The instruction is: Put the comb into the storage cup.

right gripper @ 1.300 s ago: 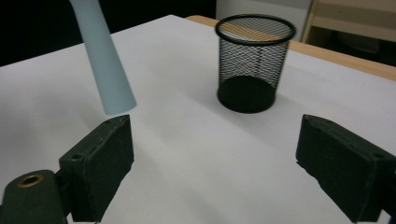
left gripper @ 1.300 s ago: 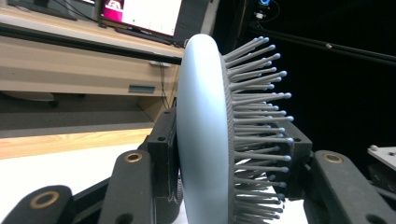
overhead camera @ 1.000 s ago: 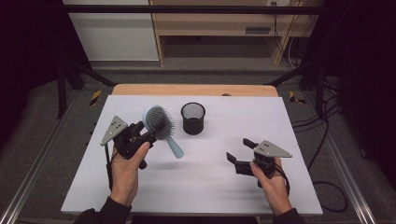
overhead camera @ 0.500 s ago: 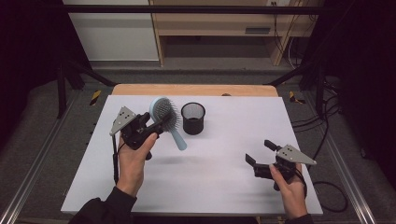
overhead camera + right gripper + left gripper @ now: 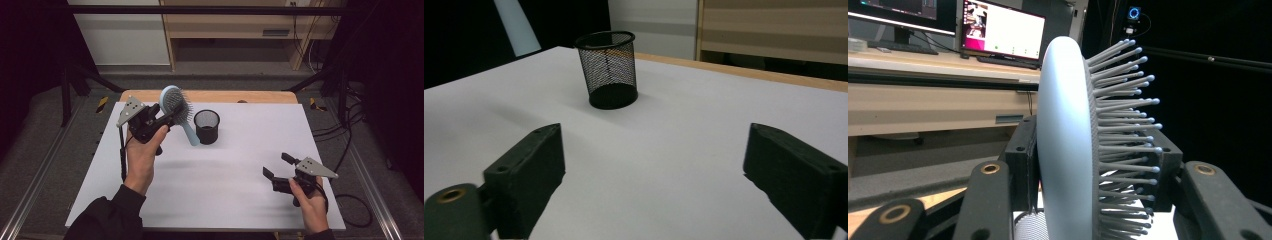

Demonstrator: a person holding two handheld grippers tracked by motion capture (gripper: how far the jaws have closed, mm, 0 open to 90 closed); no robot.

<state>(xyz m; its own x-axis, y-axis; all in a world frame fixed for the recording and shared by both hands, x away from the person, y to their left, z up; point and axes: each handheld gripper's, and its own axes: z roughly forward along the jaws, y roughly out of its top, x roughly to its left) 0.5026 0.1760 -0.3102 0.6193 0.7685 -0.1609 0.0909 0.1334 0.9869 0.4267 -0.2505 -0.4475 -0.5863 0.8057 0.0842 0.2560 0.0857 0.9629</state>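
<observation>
1. High view: the left gripper [image 5: 167, 119] holds the hairbrush [image 5: 176, 106] by its head, lifted clear of the counter [image 5: 240, 165]. The pale blue handle slopes down toward the mesh cup [image 5: 207, 126] and ends just beside its rim. The right gripper [image 5: 276, 167] hovers low over the counter, well apart from both, with its jaws spread and nothing between them.

2. Left gripper view: the jaws are clamped across the hairbrush [image 5: 1068, 145] head, one pad on the smooth back, the other in among the bristles. The shell looks light, stiff and rather slick (likely moulded plastic). The bristles will flex, so this hold may creep. Judged better purchase: the neck or handle, where both pads meet hard surface.

3. Right gripper view: the jaws stand wide, empty. The mesh cup [image 5: 608, 67] stands upright ahead (thin wire, probably light and easily tipped by a handle striking its rim).
</observation>
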